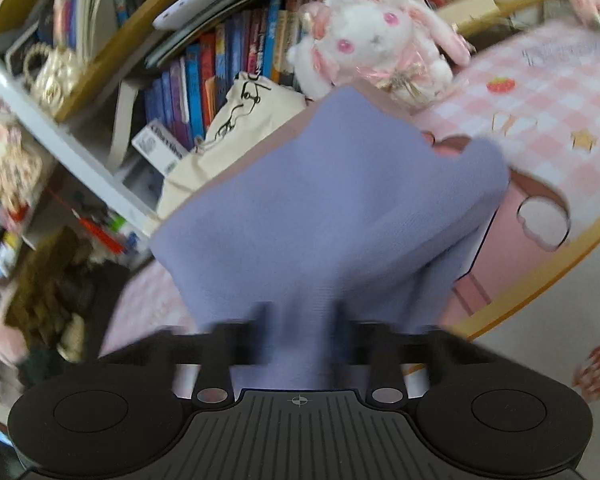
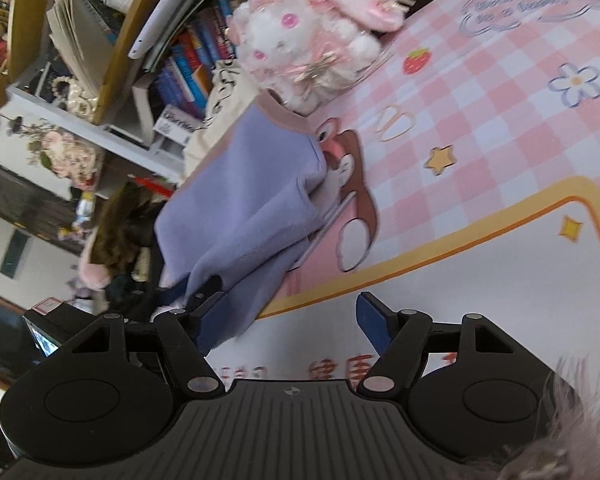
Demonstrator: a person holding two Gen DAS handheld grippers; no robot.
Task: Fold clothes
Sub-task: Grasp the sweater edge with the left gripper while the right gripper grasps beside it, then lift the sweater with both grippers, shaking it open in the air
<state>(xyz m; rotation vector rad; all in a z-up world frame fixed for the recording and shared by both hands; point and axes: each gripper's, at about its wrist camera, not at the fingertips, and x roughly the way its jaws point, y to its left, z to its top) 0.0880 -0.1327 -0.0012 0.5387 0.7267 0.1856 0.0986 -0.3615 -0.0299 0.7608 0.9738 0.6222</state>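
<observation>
We hold the left gripper (image 1: pixel 300 320) tilted down over the table, and its jaws are clenched on a bunch of the cloth (image 1: pixel 320 208), a lilac garment with a dusty pink band along its far edge. In the left wrist view the cloth rises from between the fingers at 6 o'clock and fans out toward 12, filling the middle of the picture, blurred and partly lifted off the mat (image 1: pixel 540 92). Its far edge reaches up near the plush (image 1: pixel 376 44), a white and pink bunny that sits at 12 o'clock against the books (image 1: pixel 220 68).

Our right gripper (image 2: pixel 296 320) is tipped down too and rolled, so the mat runs slantwise through its view. Its jaws stand released, well apart, with bare mat between the blue pads; the left pad (image 2: pixel 210 320) lies just at the cloth's near hem, at about 8 o'clock, though we cannot tell whether it touches. The right pad (image 2: pixel 374 320) is clear of the cloth, over the mat's white border.

From this side the cloth lies at 10 o'clock, along the left edge of the mat, draped over the printed cartoon figure, with the left gripper's dark fingers pinching its near fold. The plush sits beyond it at 12 o'clock. A tote bag (image 1: pixel 236 128) leans between books and cloth
</observation>
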